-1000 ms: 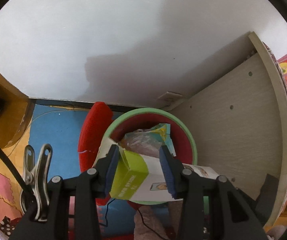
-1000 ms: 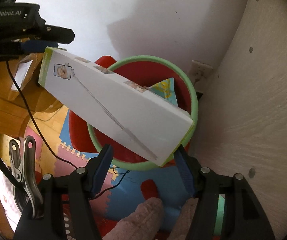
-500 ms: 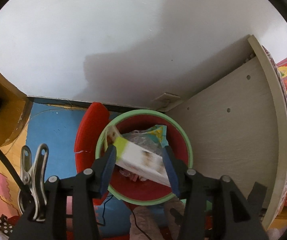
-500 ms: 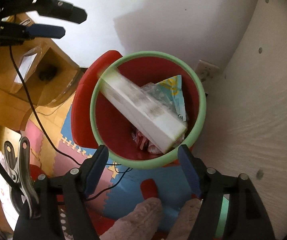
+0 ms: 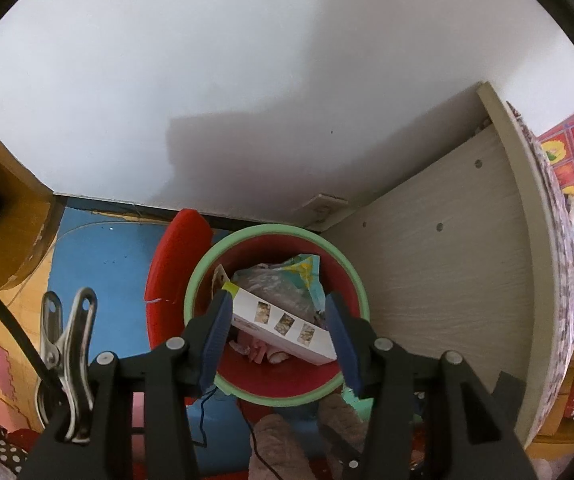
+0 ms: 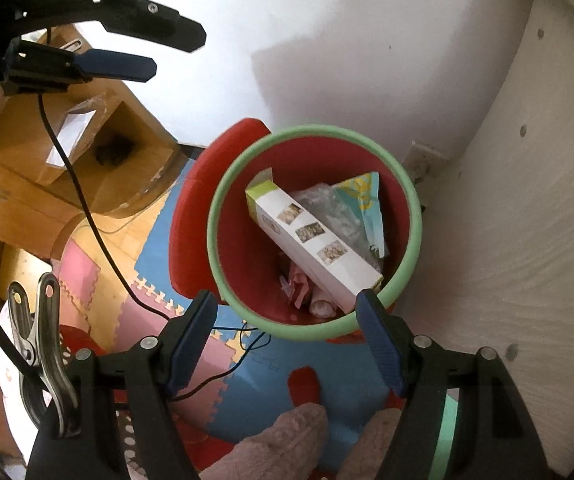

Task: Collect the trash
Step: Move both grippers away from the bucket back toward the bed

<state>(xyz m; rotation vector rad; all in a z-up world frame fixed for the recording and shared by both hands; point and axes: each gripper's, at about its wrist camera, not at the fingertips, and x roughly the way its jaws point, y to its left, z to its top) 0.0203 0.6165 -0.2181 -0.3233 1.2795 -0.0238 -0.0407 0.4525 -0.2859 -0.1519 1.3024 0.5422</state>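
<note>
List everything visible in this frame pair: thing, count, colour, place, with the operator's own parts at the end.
bin: one, red with green rim, on the floor beside the cabinet.
box: one, white with green end, tilted inside the bin.
wrappers: several, clear, teal and pink, in the bin under the box.
lid: one, red, at the bin's left side.
cabinet panel: one, pale wood grain, right of the bin.
wall outlet: one, white, behind the bin.
foam mat: blue, pink and yellow tiles, floor.
wooden furniture: left.
left gripper: open, empty.
right gripper: open, empty.
</note>
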